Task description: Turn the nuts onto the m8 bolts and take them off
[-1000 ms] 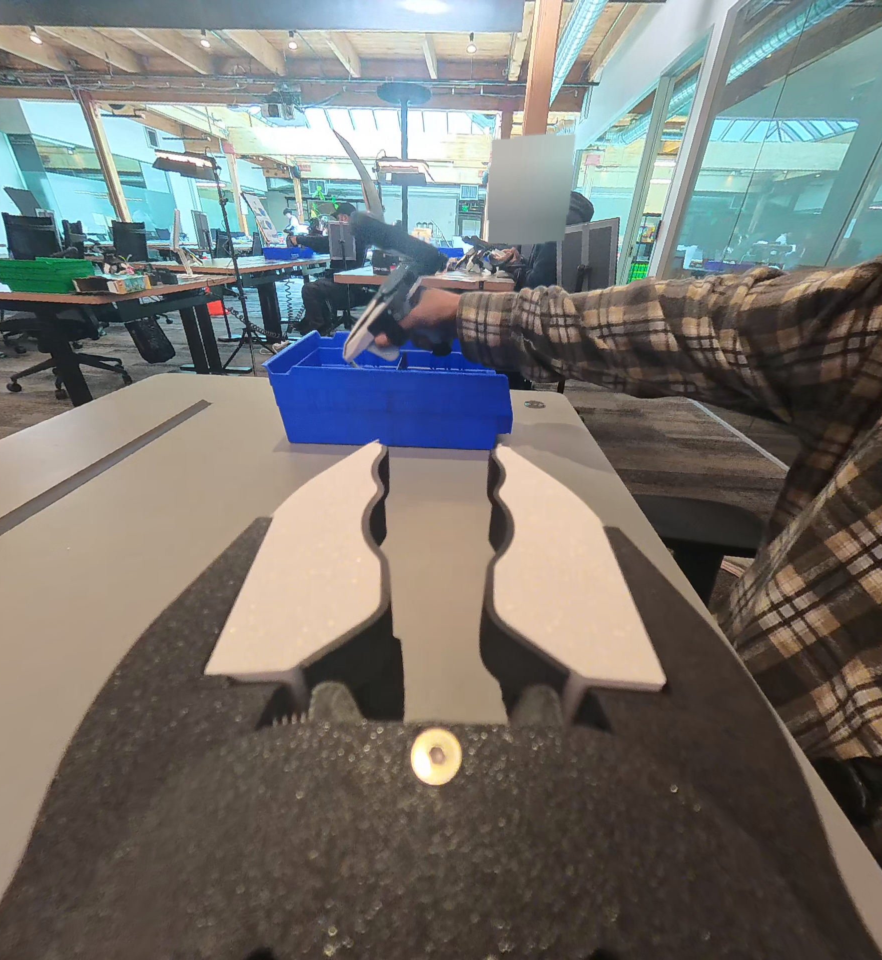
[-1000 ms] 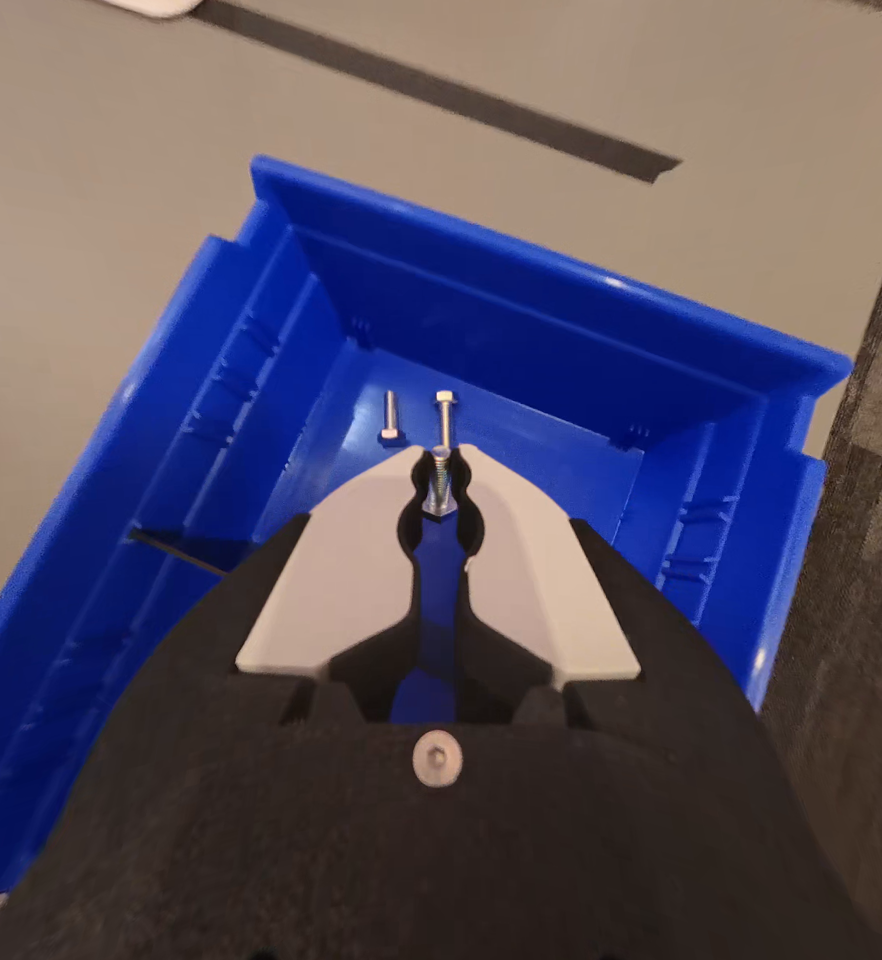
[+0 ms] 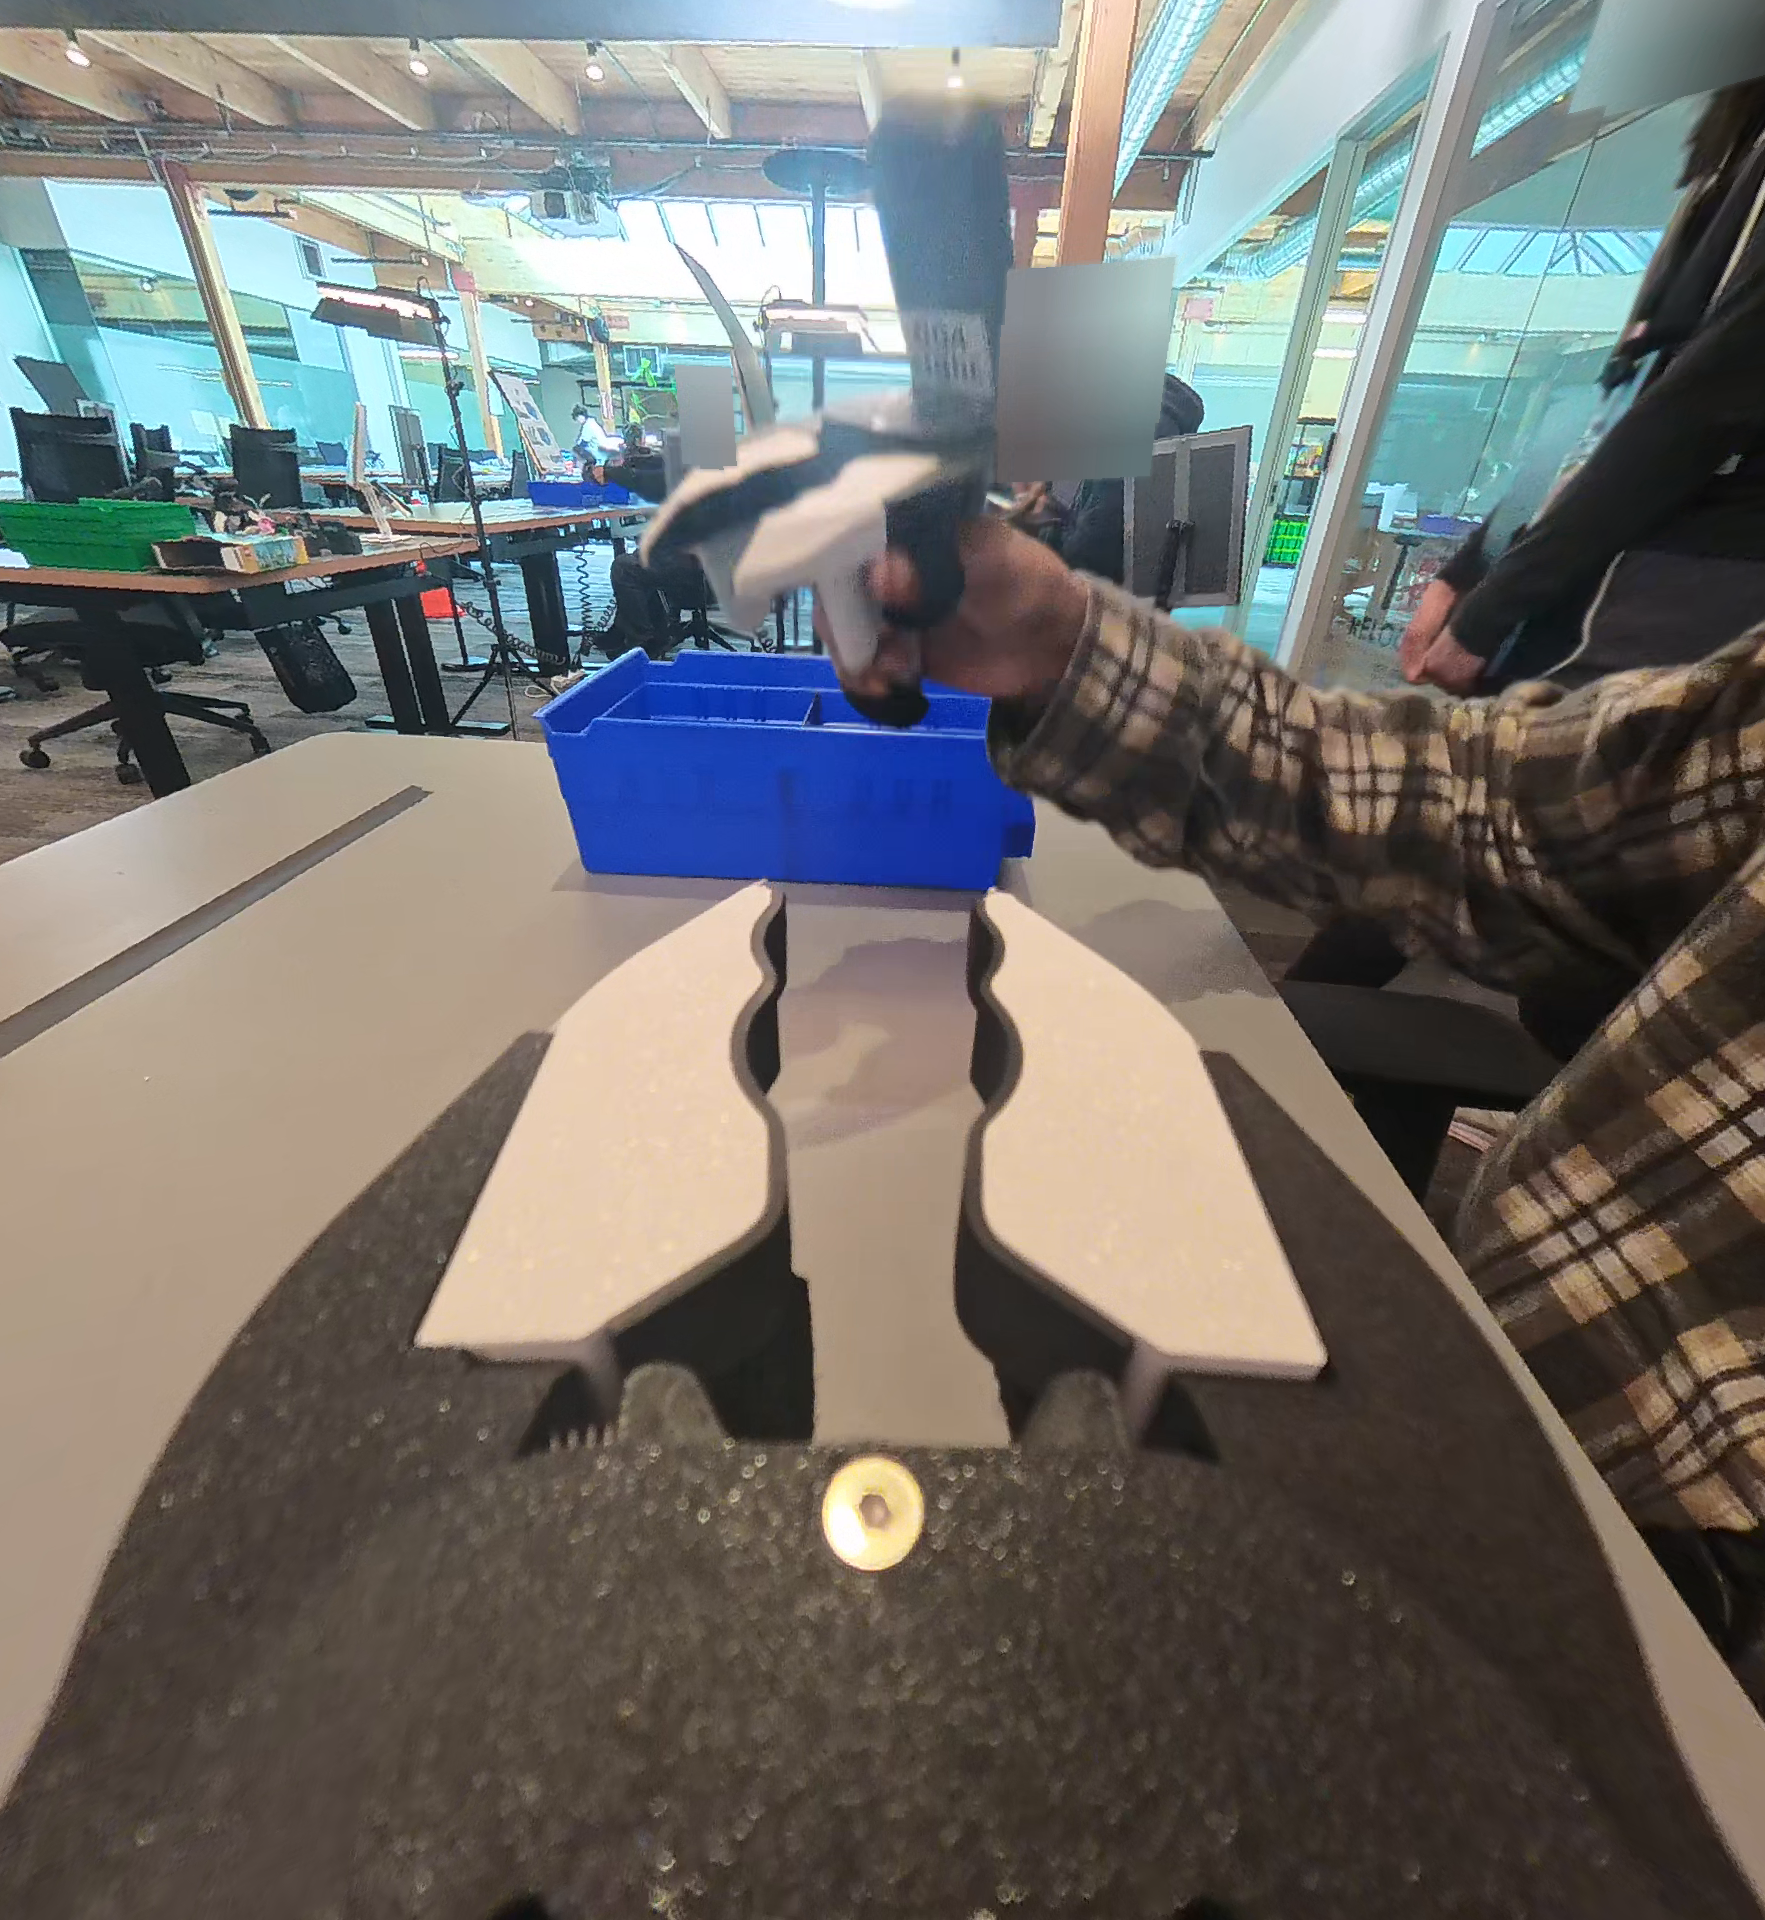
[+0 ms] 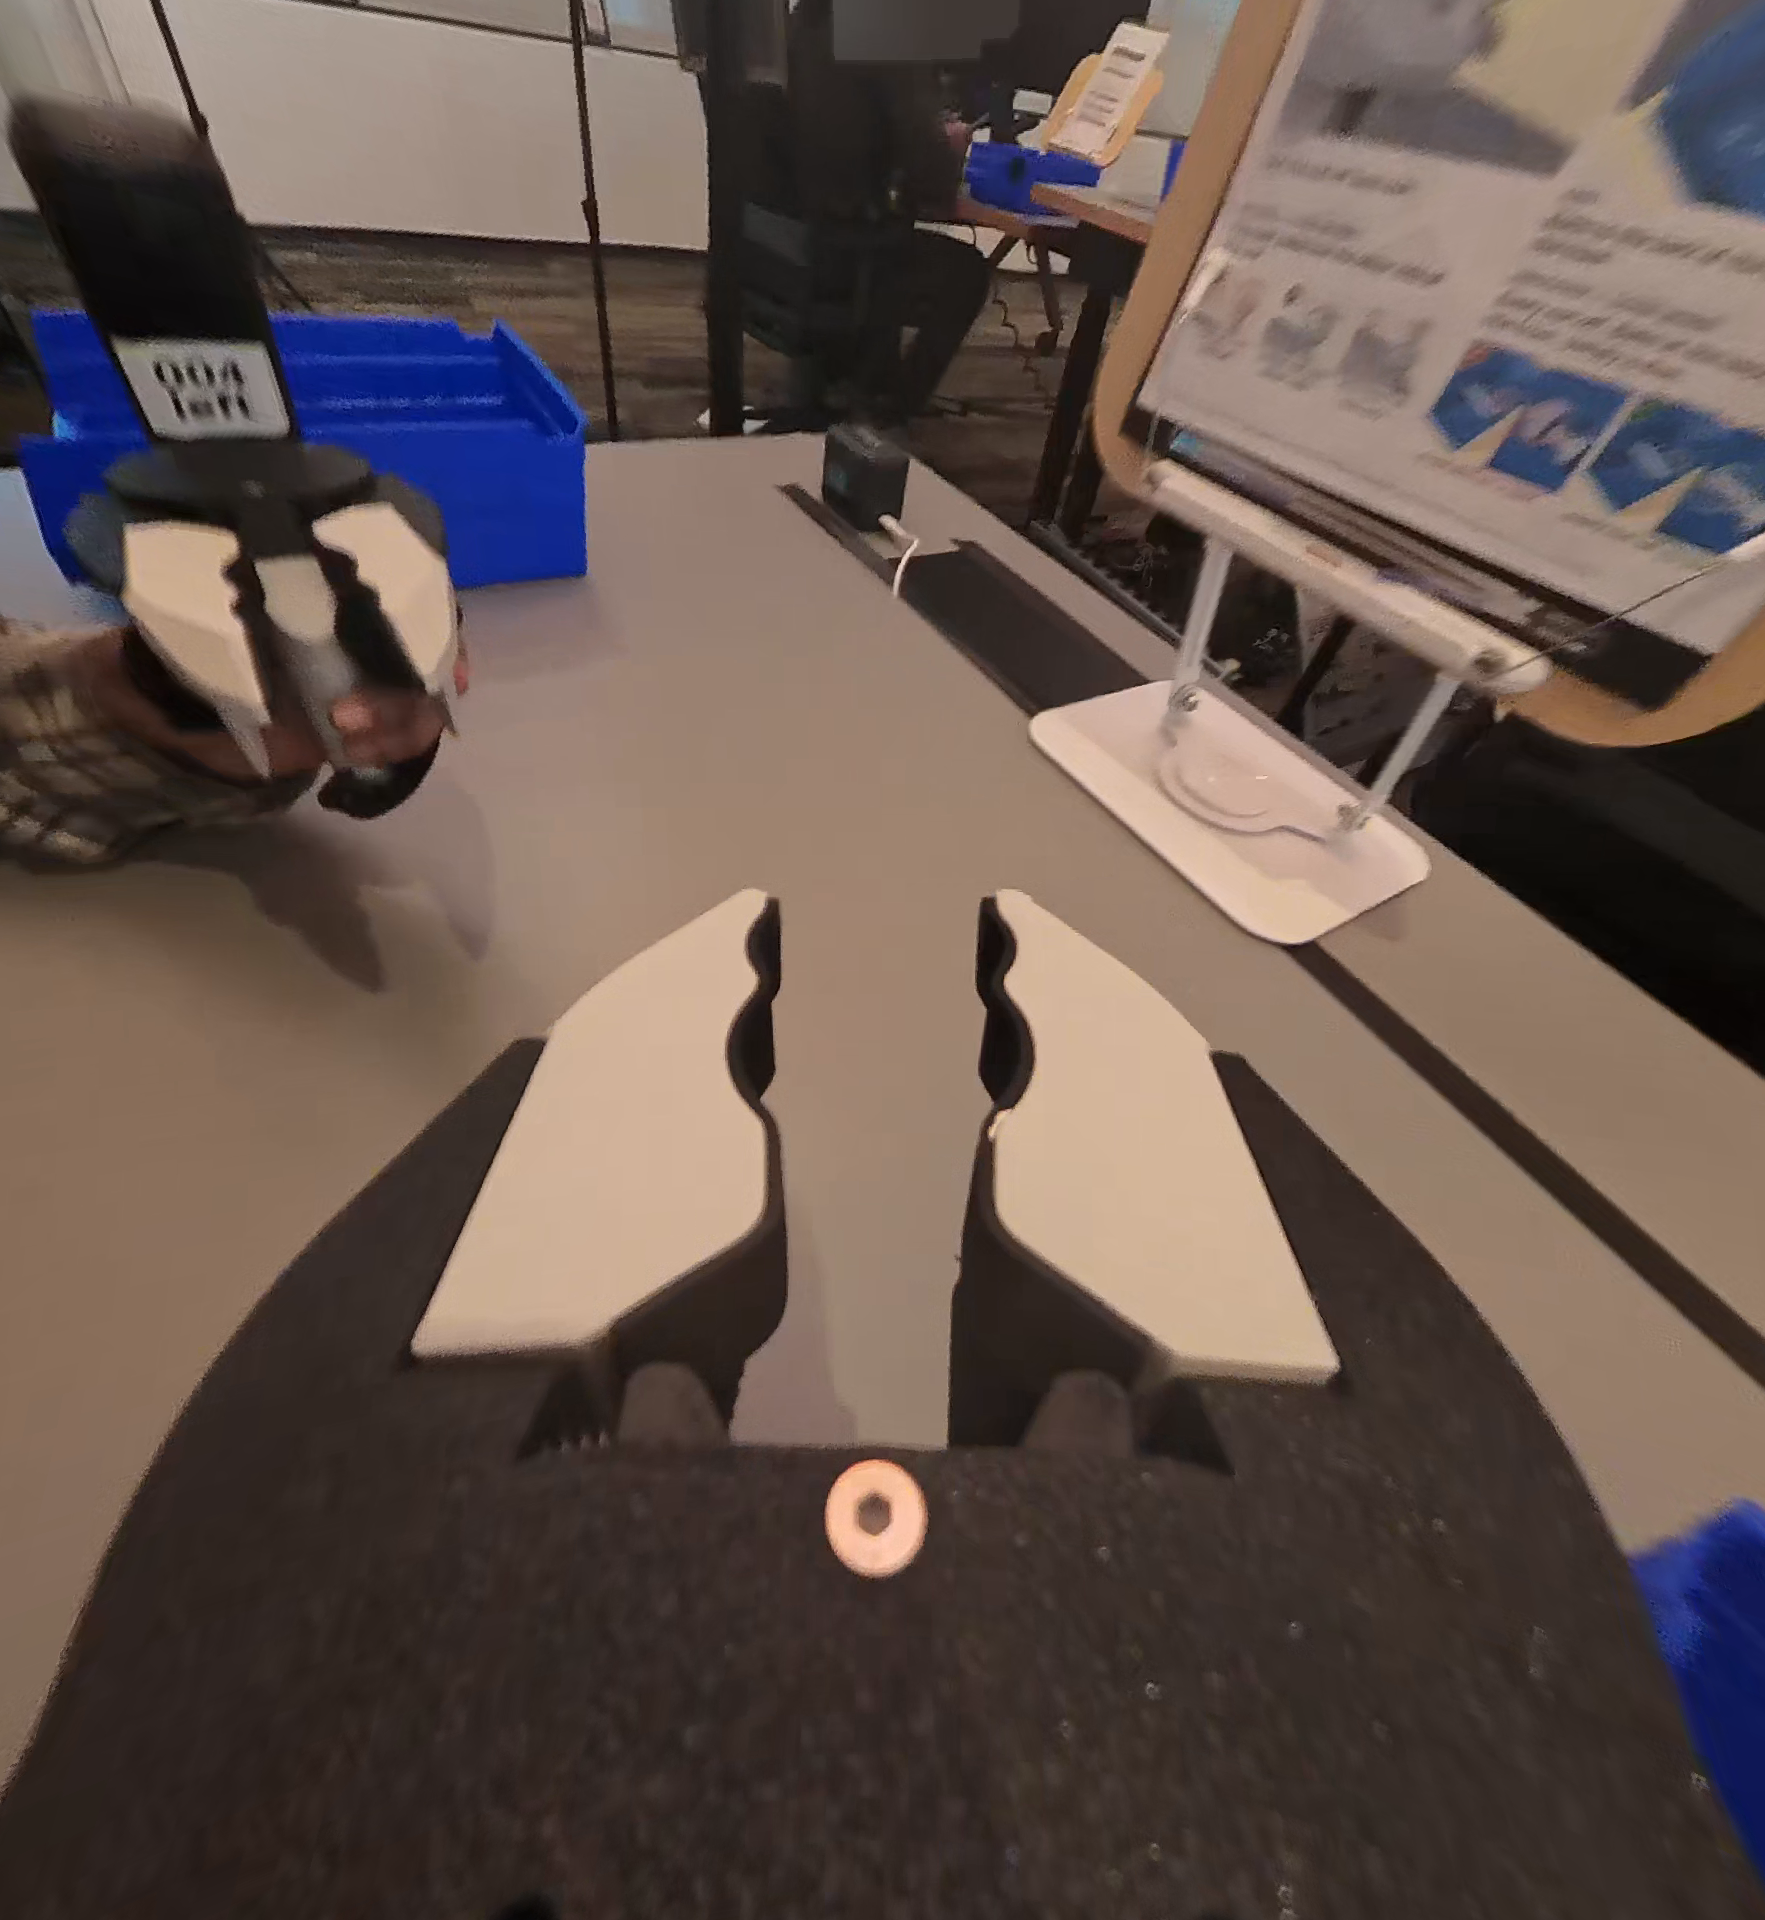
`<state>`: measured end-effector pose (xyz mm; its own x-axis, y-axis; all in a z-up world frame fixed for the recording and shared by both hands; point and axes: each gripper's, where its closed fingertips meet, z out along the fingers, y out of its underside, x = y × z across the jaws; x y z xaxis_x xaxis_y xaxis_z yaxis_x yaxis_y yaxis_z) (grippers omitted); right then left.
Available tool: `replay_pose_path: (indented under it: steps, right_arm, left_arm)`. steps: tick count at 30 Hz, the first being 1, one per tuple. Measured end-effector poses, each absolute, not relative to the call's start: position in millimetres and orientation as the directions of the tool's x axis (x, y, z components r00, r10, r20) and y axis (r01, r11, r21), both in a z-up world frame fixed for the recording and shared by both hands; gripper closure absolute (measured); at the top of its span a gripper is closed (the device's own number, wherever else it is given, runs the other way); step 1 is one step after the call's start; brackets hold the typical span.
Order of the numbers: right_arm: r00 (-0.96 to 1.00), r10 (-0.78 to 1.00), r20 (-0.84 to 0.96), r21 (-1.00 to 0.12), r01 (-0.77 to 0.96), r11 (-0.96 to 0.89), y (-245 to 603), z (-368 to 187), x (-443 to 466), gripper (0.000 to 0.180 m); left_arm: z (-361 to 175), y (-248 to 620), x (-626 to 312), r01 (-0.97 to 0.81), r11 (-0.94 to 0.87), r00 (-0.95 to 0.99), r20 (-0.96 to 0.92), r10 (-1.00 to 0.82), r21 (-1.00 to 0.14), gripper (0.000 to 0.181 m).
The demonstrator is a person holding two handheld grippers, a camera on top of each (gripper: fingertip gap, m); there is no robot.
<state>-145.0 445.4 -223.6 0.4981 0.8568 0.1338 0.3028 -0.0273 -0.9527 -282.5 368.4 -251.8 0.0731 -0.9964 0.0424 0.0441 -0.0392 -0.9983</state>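
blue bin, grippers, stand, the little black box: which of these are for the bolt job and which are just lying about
For the job:
blue bin
left gripper, open, empty
right gripper, open, empty
No bolts or nuts show now.

Lying about:
white stand with instruction sheet
small black box
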Motion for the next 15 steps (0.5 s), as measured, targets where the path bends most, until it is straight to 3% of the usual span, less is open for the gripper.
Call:
replay_pose_path:
  steps: [6,15]
  right_arm:
    - [0.468,0.877,0.109,-0.956,0.29,-0.036,443.9,-290.2,-177.6,0.144]
    - [0.444,0.893,0.07,-0.968,0.246,-0.047,439.0,-307.6,-181.7,0.145]
  left_arm:
    - [-255.3,371.1,-283.2,0.037,-0.045,0.08,0.047,-0.996,-0.998,0.148]
    - [-239.2,384.5,-300.4,0.07,-0.021,0.152,0.032,-0.988,-0.997,0.148]
